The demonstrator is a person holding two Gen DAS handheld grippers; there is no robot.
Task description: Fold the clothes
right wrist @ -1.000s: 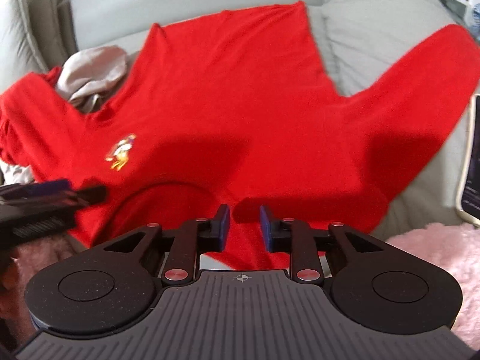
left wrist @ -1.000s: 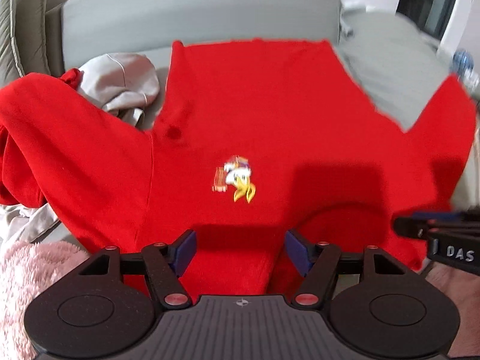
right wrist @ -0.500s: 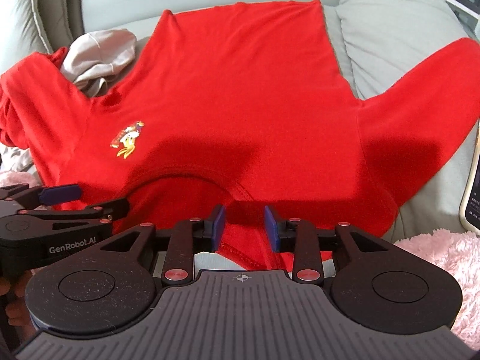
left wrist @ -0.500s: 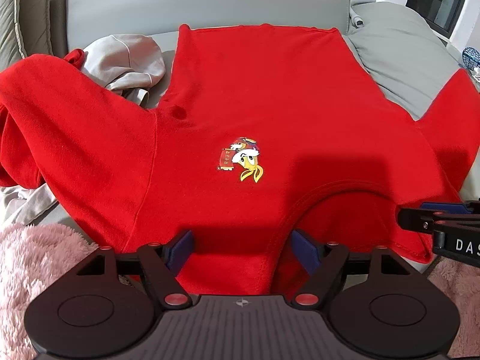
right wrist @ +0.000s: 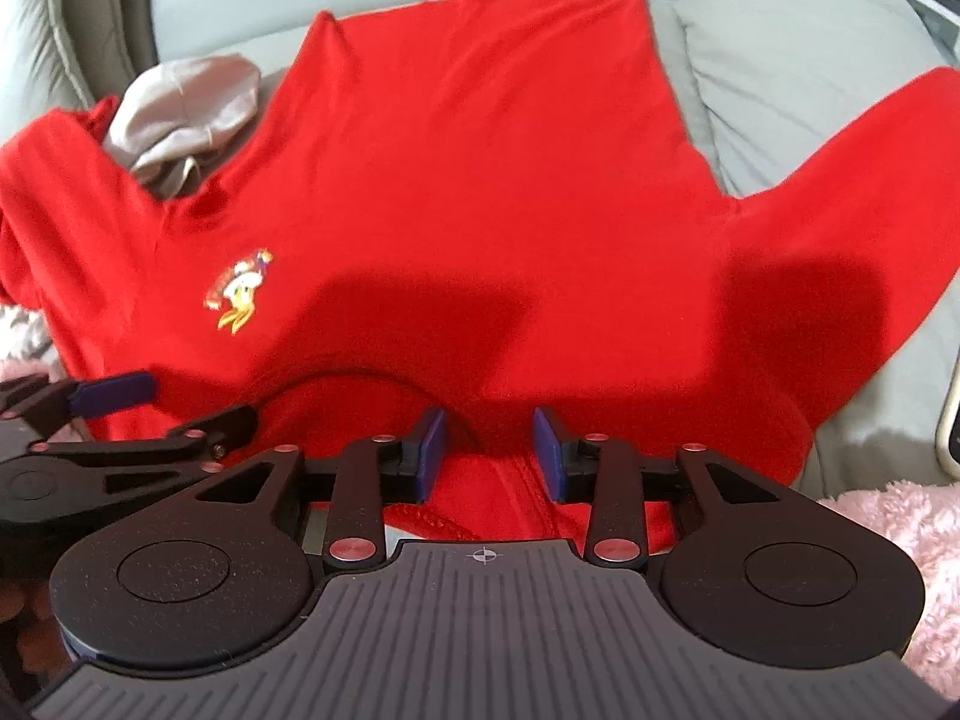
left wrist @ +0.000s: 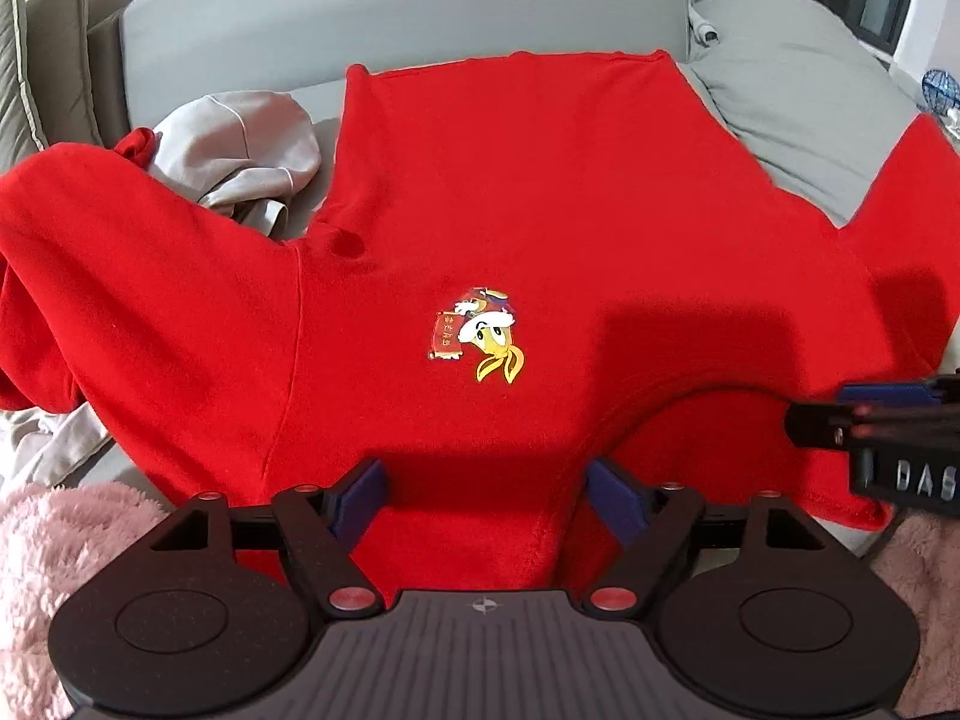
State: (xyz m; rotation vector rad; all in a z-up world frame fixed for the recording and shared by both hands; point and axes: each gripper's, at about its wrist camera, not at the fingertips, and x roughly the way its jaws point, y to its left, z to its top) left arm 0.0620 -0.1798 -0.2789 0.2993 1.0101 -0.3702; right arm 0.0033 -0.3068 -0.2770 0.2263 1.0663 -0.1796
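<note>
While it lies spread flat with its front up, the red long-sleeved cotton shirt (left wrist: 540,210) covers most of the seat of the grey fabric sofa (left wrist: 390,6), its hem at the sofa's back edge and its round neckline (left wrist: 678,414) at the front edge, nearest both cameras. A small cartoon duck print (left wrist: 480,342) sits on the chest. One sleeve runs out toward the sofa's right end over a grey cushion (left wrist: 798,78); the other drapes toward the left end, bunched over other laundry.

Over the collar edge, the left gripper (left wrist: 486,495) points steeply down with its blue pads spread wide and opening; red cloth shows in the gap, but neither pad presses on it. Just beside it, over the other side of the neckline, the right gripper (right wrist: 489,453) also points steeply down, its jaws narrower yet opening, with the collar seam lying between the pads, apart from both. Each gripper shows at the edge of the other's view.

A crumpled beige satin garment (left wrist: 252,144) rests near the sofa's back left corner, touching the shirt's draped sleeve. A pink fluffy blanket (left wrist: 54,546) lies along the front edge, under the shirt's shoulders on both sides. A pale-edged phone-like slab (right wrist: 951,420) lies at the right end.
</note>
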